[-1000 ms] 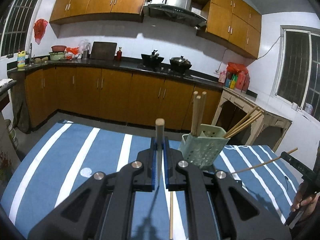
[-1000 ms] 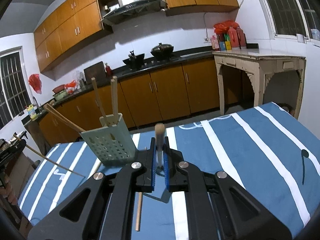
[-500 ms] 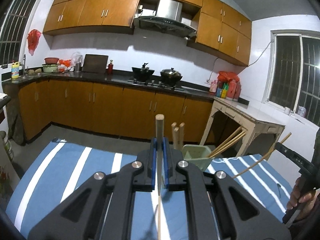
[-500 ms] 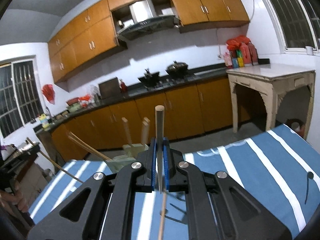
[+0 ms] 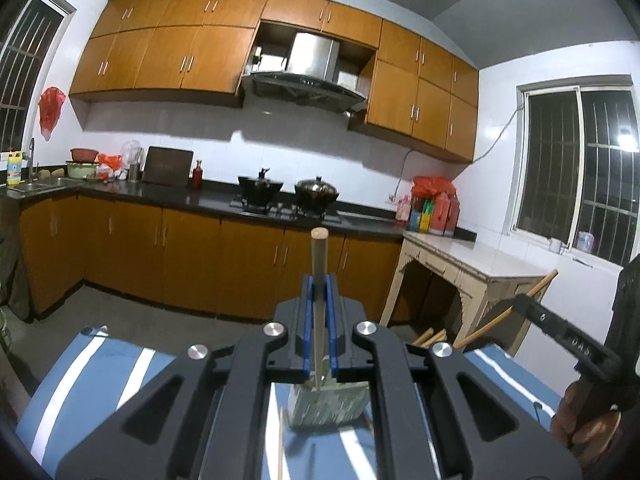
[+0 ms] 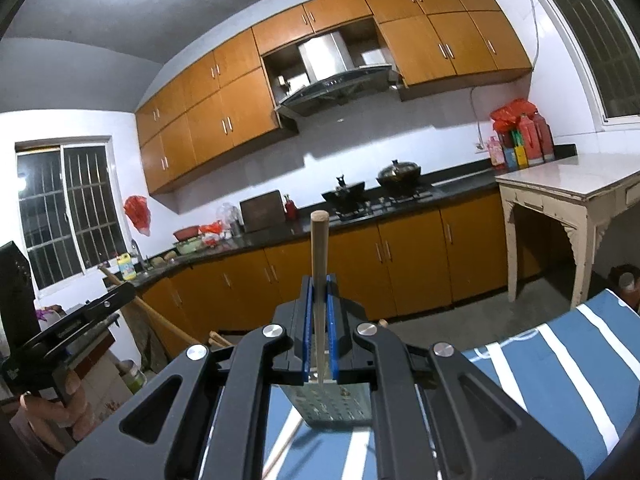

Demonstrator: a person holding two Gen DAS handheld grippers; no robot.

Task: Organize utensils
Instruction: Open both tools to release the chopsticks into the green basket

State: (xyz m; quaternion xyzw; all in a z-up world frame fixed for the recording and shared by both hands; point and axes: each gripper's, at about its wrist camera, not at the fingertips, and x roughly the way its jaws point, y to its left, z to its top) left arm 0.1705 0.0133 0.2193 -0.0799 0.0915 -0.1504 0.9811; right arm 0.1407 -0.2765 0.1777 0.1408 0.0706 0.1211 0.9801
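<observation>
My left gripper [image 5: 319,280] is shut on a wooden chopstick [image 5: 319,272] that stands upright between its blue pads. My right gripper [image 6: 319,280] is shut on another wooden chopstick [image 6: 319,264], also upright. A pale green perforated utensil basket [image 5: 328,406] sits on the table just beyond the left gripper's jaws, mostly hidden by them; it also shows in the right wrist view [image 6: 330,404]. Several chopsticks [image 5: 432,337] lean out of it. The right gripper shows at the right of the left wrist view [image 5: 532,304], the left gripper at the left of the right wrist view [image 6: 112,300].
A blue cloth with white stripes [image 6: 568,360] covers the table. One loose chopstick [image 5: 280,448] lies on the cloth beside the basket, also in the right wrist view [image 6: 282,446]. A pale side table [image 6: 576,192] and brown kitchen cabinets [image 5: 180,260] stand beyond.
Both grippers have lifted and tilted upward with their chopsticks and moved over the basket. The basket now sits low behind the jaws and less of the table shows.
</observation>
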